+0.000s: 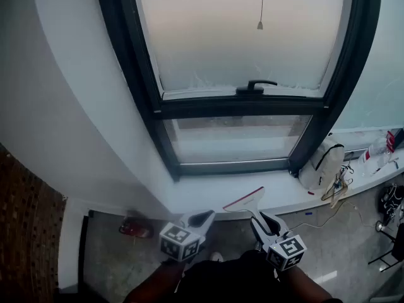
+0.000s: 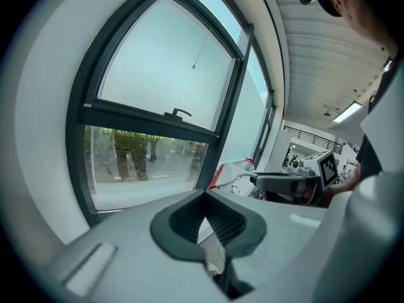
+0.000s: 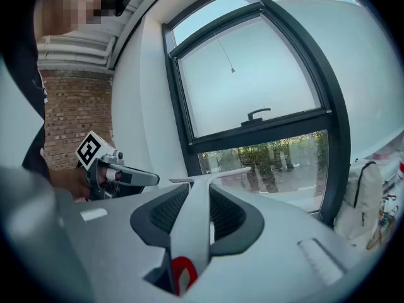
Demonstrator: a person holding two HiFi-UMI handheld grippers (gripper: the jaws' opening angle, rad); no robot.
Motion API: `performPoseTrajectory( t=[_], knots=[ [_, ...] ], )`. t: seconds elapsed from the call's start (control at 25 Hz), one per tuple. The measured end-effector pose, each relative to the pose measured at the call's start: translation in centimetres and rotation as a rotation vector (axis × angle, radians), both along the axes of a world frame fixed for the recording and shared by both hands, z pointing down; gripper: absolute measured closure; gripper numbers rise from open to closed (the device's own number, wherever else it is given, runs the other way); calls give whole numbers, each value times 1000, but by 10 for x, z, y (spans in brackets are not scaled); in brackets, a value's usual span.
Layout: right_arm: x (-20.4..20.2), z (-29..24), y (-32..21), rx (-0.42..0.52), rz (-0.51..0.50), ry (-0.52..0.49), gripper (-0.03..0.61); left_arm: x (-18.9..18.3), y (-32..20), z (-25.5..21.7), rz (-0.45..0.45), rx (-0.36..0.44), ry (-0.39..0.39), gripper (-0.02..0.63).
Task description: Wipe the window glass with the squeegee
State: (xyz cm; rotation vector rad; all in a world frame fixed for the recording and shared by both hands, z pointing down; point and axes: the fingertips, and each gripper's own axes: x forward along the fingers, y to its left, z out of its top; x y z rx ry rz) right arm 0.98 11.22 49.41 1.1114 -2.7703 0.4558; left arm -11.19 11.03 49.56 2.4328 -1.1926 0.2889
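Squeegee [image 1: 246, 201]: likely light, stiff plastic with a soft blade. The right hand-held gripper [image 1: 263, 220] is clamped on its handle. The left hand-held gripper [image 1: 201, 218] is closed and empty.

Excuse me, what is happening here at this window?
A person stands before the window with a gripper in each hand. The right gripper is shut on the handle of a white squeegee. Its red-edged blade is held low over the sill, short of the window glass. The left gripper is shut, with nothing between its fingers. Wiping does not seem to have begun yet.
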Motion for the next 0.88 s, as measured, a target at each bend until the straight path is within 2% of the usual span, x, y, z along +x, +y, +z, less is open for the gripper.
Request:
performPoseTrajectory(
  t=[0.36,0.52,0.88],
  knots=[
    [6,-6,0,19,15,7,451,9,-1,-2,31,-5,-11,614],
    [10,-3,-1,-13,9,-21,449,16,-6,-1,42,-7,-8,614],
    [25,0,-23,-53,69,-51,448,29,-16,5,53,-18,3,614]
  ],
)
